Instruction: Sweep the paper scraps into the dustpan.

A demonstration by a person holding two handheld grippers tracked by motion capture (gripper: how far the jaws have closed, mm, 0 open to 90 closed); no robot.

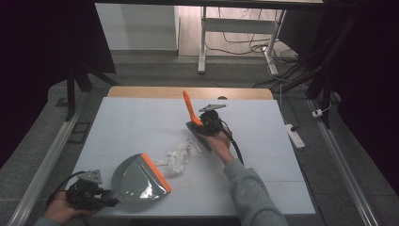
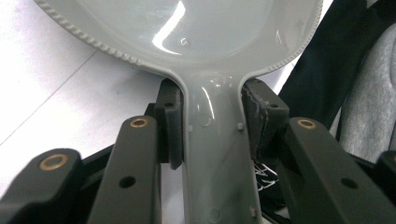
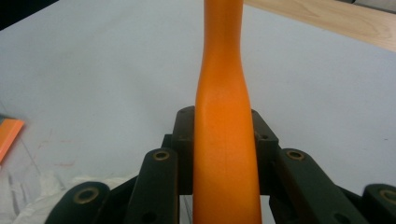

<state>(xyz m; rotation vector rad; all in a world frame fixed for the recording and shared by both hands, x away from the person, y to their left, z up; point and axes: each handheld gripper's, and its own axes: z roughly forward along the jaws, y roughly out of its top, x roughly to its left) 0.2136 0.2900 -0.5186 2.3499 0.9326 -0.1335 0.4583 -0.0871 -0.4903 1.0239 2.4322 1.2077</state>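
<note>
White tabletop (image 1: 141, 122): my left gripper (image 1: 101, 197) clamps the grey dustpan (image 1: 139, 181) handle near the front edge; my right gripper (image 1: 207, 123) clamps the orange brush (image 1: 189, 109); crumpled paper (image 1: 181, 155) lies between

paper scraps (image 1: 181, 156) between dustpan (image 1: 139, 181), brush (image 1: 194, 120)

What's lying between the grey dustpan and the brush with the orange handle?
Crumpled white paper scraps lie on the table between the dustpan and the brush, seen in the high view.
</note>
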